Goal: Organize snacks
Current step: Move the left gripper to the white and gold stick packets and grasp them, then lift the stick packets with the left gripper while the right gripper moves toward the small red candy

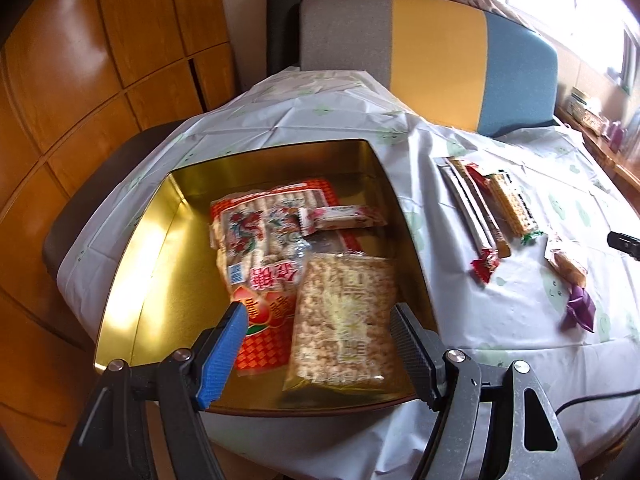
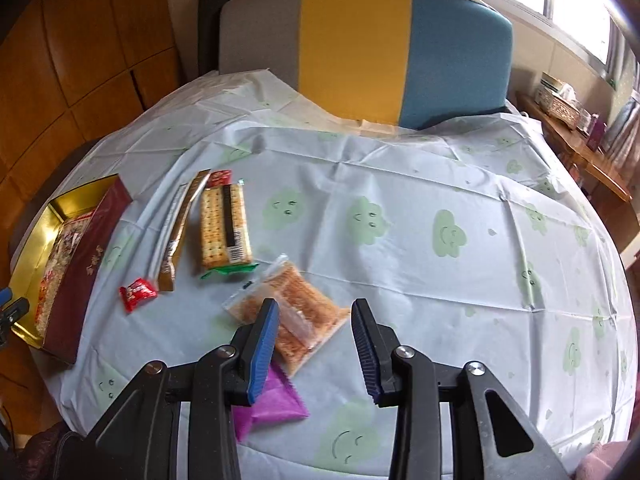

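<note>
- Because the clear snack packet [image 2: 289,316] lies partly under the blue finger of the right gripper [image 2: 314,340] and not in the middle of the gap, I think that closing now could catch only its edge, and the thin film could slip out or fold.
- The purple wrapper [image 2: 276,404] lies just behind this packet, under the same finger, so a low closing could take both together.
- The right gripper hovers over the tablecloth [image 2: 400,208], tilted forward and down, its jaws spread wide and holding nothing.
- The left gripper [image 1: 318,332] hangs over the near edge of the gold tin [image 1: 132,264], jaws spread, with the puffed rice bag [image 1: 344,320] between and below them; I cannot tell if it touches.
- The cracker pack [image 2: 226,224], the long sticks [image 2: 180,224] and the red candy [image 2: 137,293] wait ahead and to the left of the right gripper, near the tin.
</note>
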A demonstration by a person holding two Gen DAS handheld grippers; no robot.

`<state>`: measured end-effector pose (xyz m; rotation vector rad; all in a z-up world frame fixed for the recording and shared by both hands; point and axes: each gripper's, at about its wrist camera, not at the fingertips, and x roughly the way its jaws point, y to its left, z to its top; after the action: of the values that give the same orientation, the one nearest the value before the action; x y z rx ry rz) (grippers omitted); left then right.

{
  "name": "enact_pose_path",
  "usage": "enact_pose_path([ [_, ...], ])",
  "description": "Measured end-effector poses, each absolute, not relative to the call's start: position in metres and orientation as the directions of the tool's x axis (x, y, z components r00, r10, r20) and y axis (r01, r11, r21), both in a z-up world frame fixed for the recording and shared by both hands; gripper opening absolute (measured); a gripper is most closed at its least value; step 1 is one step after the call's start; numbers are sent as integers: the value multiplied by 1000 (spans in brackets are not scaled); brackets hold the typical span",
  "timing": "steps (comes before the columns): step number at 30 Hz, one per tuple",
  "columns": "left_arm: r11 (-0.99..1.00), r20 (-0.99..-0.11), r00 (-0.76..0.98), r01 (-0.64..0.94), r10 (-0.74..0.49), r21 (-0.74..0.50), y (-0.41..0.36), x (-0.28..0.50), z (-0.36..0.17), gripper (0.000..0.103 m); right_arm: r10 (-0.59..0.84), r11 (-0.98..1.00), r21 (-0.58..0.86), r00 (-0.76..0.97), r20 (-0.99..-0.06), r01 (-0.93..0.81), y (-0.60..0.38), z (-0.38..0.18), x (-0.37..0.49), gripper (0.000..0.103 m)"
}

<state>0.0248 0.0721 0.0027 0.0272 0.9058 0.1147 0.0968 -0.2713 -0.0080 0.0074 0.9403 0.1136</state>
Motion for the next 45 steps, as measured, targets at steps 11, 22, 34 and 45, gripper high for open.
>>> enact_pose_path([
  [11,997,-784,621,53,13,59,8,59,20,72,106,991,131,571,-814,3,-293,-10,102,38],
  [22,994,-849,527,106,-36,24,-43,144,-6,67,138,988,153,594,-793,-25,-289,-1,99,39],
  [34,991,-887,461,128,-29,34,-69,207,-53,61,161,985,168,590,-791,-42,-285,0,101,39],
  [45,990,-880,471,138,-63,2,-73,217,-54,25,155,986,165,587,-794,-38,-285,-1,104,39],
])
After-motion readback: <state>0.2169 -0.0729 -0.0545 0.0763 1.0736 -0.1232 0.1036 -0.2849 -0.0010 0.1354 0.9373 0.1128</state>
